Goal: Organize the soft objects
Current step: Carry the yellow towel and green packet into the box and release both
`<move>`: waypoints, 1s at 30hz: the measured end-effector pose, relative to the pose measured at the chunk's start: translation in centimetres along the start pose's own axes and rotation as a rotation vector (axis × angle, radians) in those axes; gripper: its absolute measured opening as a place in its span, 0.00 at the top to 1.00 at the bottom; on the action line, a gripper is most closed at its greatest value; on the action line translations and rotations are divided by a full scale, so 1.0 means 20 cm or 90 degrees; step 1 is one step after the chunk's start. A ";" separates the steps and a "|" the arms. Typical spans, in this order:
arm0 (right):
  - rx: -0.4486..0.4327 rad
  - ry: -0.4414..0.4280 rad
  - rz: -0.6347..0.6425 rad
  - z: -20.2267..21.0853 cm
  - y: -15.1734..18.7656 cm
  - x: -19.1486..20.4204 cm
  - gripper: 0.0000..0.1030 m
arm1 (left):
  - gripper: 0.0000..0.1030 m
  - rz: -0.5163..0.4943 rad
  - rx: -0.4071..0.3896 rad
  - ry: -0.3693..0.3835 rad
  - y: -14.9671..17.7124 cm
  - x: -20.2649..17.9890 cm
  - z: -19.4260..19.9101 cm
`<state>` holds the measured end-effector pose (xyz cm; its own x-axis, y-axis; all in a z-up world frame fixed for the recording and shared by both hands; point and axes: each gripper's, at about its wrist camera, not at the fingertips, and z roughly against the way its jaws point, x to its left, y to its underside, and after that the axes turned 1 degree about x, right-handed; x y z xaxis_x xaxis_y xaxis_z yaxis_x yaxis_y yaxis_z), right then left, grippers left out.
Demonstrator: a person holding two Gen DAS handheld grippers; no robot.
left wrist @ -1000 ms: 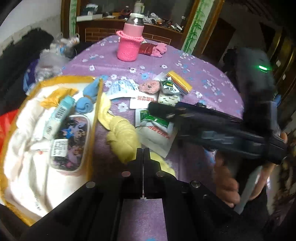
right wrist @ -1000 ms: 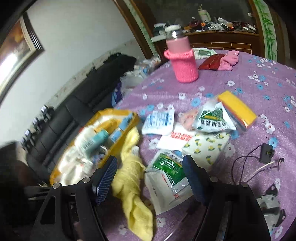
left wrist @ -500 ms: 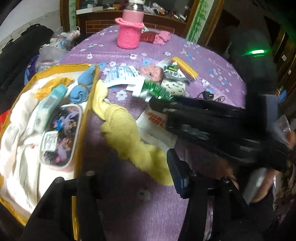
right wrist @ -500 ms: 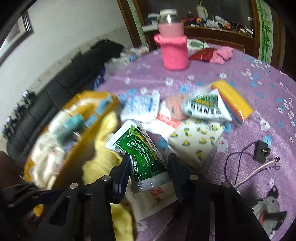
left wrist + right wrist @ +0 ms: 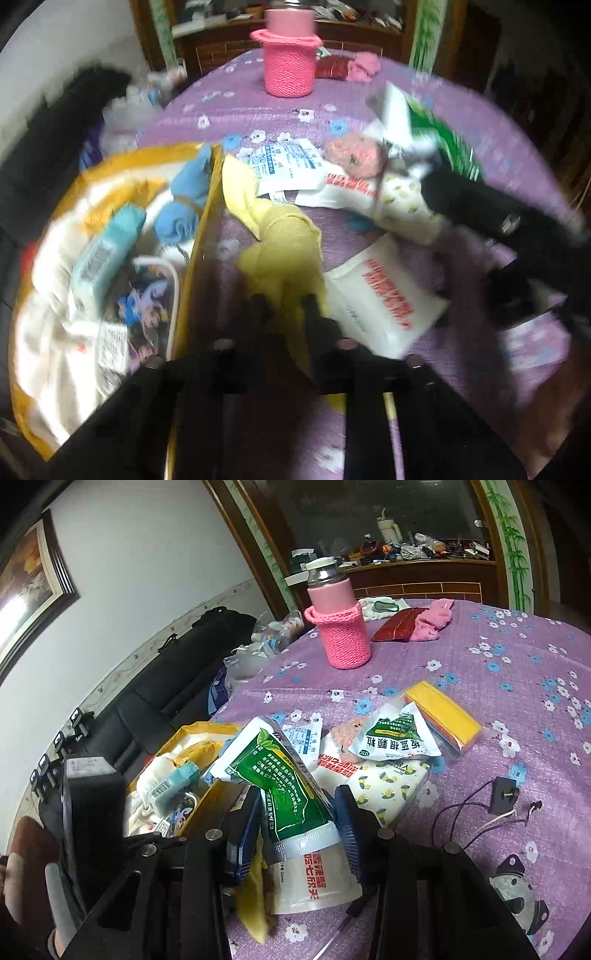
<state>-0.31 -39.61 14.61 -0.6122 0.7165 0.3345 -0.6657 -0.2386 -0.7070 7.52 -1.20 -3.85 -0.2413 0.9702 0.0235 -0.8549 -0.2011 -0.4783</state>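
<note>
Purple floral tablecloth [image 5: 480, 657]; pink-sleeved bottle [image 5: 341, 627], yellow basket [image 5: 201, 236] beside sachets.

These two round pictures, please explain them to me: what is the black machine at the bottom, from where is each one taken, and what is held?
There is no robot here. A person holds a hand tool with two jaws in each hand, and a wide-angle camera on each tool looks forward along the jaws.

The blurred picture is from the left gripper. Its jaws are closing around the yellow cloth, which lies beside the yellow basket on the purple flowered tablecloth.

The sharp picture is from the right gripper. Its jaws are shut on a green and white packet, lifted off the table. Other packets, a pink knitted bottle cover and some wires lie on the cloth.
</note>
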 end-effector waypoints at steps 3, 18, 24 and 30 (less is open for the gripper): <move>-0.005 -0.003 -0.004 0.01 -0.01 0.00 0.62 | 0.97 0.054 -0.030 0.055 0.02 0.10 0.12; -0.009 -0.018 0.055 -0.02 0.03 0.11 0.62 | 1.00 0.154 -0.123 0.231 0.27 0.50 0.67; 0.015 -0.087 0.081 0.03 0.09 0.37 0.62 | 1.00 0.225 -0.206 0.213 0.35 0.84 0.83; 0.058 -0.102 0.154 -0.05 0.18 0.76 0.62 | 1.00 0.258 -0.197 0.193 0.39 1.00 0.67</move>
<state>-11.49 -28.93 16.48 -0.8126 0.5205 0.2623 -0.5231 -0.4526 -0.7222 -10.19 14.79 4.67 -0.3387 0.8292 -0.4447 -0.5372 -0.5585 -0.6321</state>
